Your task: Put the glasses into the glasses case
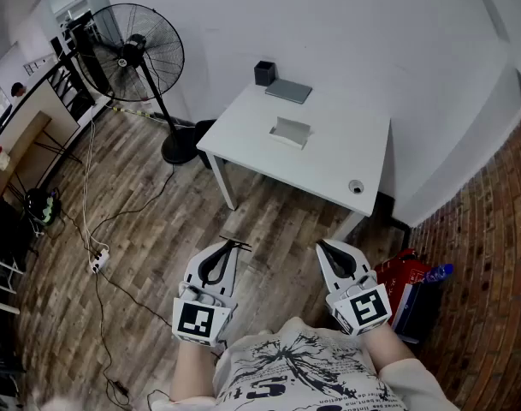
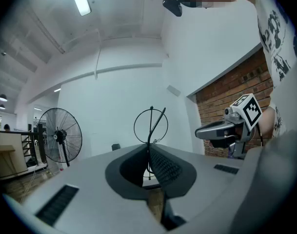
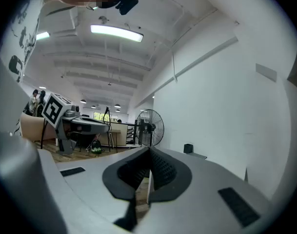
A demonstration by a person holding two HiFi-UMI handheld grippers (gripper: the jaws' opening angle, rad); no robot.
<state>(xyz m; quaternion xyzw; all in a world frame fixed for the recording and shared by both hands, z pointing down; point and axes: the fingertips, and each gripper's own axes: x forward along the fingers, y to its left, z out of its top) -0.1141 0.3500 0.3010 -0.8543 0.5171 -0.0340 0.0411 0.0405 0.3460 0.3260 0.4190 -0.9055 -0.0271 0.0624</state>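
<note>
Thin wire-rimmed glasses (image 2: 151,123) stick up from the tips of my left gripper (image 2: 149,149), which is shut on them; one round lens rim and a temple show above the jaws. In the head view the left gripper (image 1: 227,250) hovers over the wooden floor, short of the white table (image 1: 328,165), with the glasses (image 1: 240,245) at its tip. The pale glasses case (image 1: 290,133) lies on the middle of the table. My right gripper (image 1: 323,247) sits level beside the left one, its jaws shut with nothing between them (image 3: 148,152).
On the table's far edge stand a dark cup (image 1: 264,73) and a flat grey pad (image 1: 288,91); a small round object (image 1: 355,187) lies near the front right corner. A standing fan (image 1: 132,54) is at the left, cables on the floor, a red bag (image 1: 405,272) at the right.
</note>
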